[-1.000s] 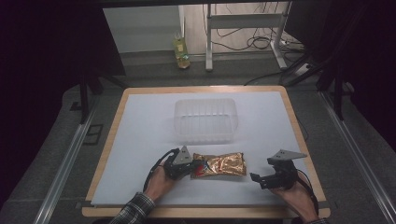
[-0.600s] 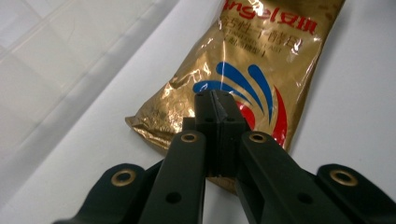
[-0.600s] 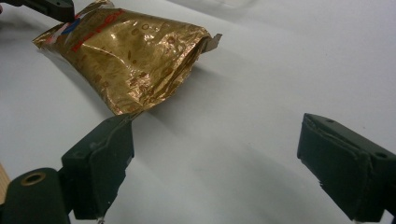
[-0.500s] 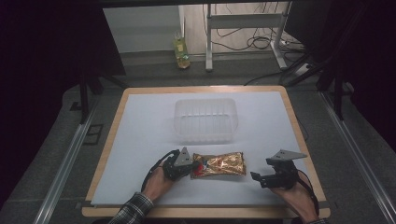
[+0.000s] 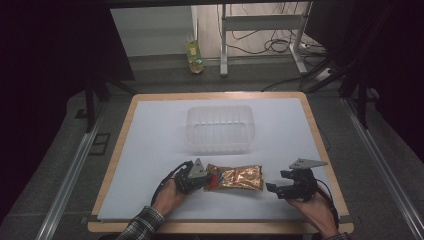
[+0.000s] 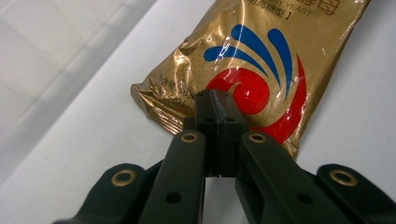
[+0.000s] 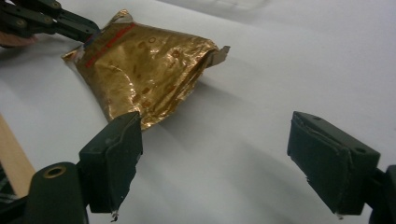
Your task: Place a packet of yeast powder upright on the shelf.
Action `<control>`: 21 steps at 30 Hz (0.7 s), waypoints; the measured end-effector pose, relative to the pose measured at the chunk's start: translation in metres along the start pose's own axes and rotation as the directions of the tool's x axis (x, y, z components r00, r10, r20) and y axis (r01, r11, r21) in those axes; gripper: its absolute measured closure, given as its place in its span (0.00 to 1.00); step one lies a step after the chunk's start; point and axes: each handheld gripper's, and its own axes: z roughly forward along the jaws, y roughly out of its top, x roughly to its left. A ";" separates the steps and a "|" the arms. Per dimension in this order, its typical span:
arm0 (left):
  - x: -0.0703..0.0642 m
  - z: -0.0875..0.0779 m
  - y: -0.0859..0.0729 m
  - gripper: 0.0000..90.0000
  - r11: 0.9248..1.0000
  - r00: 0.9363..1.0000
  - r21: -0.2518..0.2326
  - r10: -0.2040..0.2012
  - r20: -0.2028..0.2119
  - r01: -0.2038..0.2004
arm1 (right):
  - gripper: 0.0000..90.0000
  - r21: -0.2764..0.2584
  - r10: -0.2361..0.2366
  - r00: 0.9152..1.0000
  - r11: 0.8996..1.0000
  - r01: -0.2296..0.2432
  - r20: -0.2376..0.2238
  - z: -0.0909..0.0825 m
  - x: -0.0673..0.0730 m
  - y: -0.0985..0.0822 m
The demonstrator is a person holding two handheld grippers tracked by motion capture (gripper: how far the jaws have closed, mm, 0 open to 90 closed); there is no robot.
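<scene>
Gold foil, crinkled and printed with a red-and-blue swirl, made up the flat yeast packet [image 5: 235, 178] that lay on the white sheet of the wooden-edged desk [image 5: 150, 150], near its front edge and just in front of the clear ribbed plastic tub [image 5: 220, 127]. The left tool [image 5: 200, 178] was pinched tight on the packet's left end, its jaws closed on the crimped seam and printed corner, as the left tool view showed [image 6: 215, 112]. The right tool [image 5: 276, 189] stood apart from the packet's other end, jaws wide with nothing between them, and they had just been closing a little. The packet's long axis ran left to right across the desk, roughly parallel to the front edge, its printed end toward the left tool and its plain crimped end pointing at the right one; that free end [image 7: 154, 70] looked slightly lifted. Doing this step well probably meant keeping the left pinch steady on the seam, bringing the right tool in level along that axis, and closing on the flat crimp rather than the puffed body, so the foil would neither crumple nor slip before any lift toward the tub.
</scene>
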 end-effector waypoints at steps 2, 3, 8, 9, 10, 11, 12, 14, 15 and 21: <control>0.000 0.000 0.000 1.00 1.000 1.000 0.001 -0.003 0.000 0.003 | 0.21 0.008 0.016 1.000 1.000 -0.016 -0.017 0.002 0.000 0.002; -0.001 0.000 0.000 1.00 1.000 1.000 -0.001 -0.004 -0.002 0.004 | 0.21 0.016 0.035 0.999 0.999 -0.034 -0.036 0.005 0.000 0.004; -0.001 0.000 0.000 1.00 1.000 1.000 0.004 0.001 -0.003 -0.001 | 0.21 0.045 0.079 0.993 0.996 -0.075 -0.083 0.014 0.001 0.009; -0.001 -0.001 0.000 1.00 1.000 1.000 0.005 0.002 -0.004 -0.002 | 0.21 0.050 0.081 0.993 0.996 -0.077 -0.089 0.015 0.002 0.009; -0.001 -0.001 0.000 1.00 1.000 1.000 0.005 0.002 -0.004 -0.002 | 0.21 0.058 0.085 0.992 0.995 -0.079 -0.093 0.017 0.002 0.011; -0.001 -0.001 0.000 1.00 1.000 1.000 0.006 0.001 -0.003 -0.001 | 0.21 0.063 0.086 0.991 0.995 -0.080 -0.098 0.019 0.003 0.012; -0.001 -0.001 0.000 1.00 1.000 1.000 0.007 0.001 -0.002 -0.001 | 0.22 0.064 0.096 0.990 0.994 -0.090 -0.107 0.021 0.003 0.013; -0.001 -0.001 0.000 1.00 1.000 1.000 0.006 -0.002 0.000 0.002 | 0.23 0.071 0.116 0.985 0.992 -0.107 -0.130 0.024 0.003 0.015; -0.001 -0.001 0.000 1.00 1.000 1.000 0.007 -0.003 0.001 0.003 | 0.24 0.074 0.123 0.982 0.991 -0.113 -0.145 0.027 0.003 0.016; -0.001 -0.001 -0.001 1.00 1.000 1.000 0.006 -0.003 0.005 0.003 | 0.28 0.113 0.192 0.961 0.979 -0.172 -0.199 0.038 0.001 0.021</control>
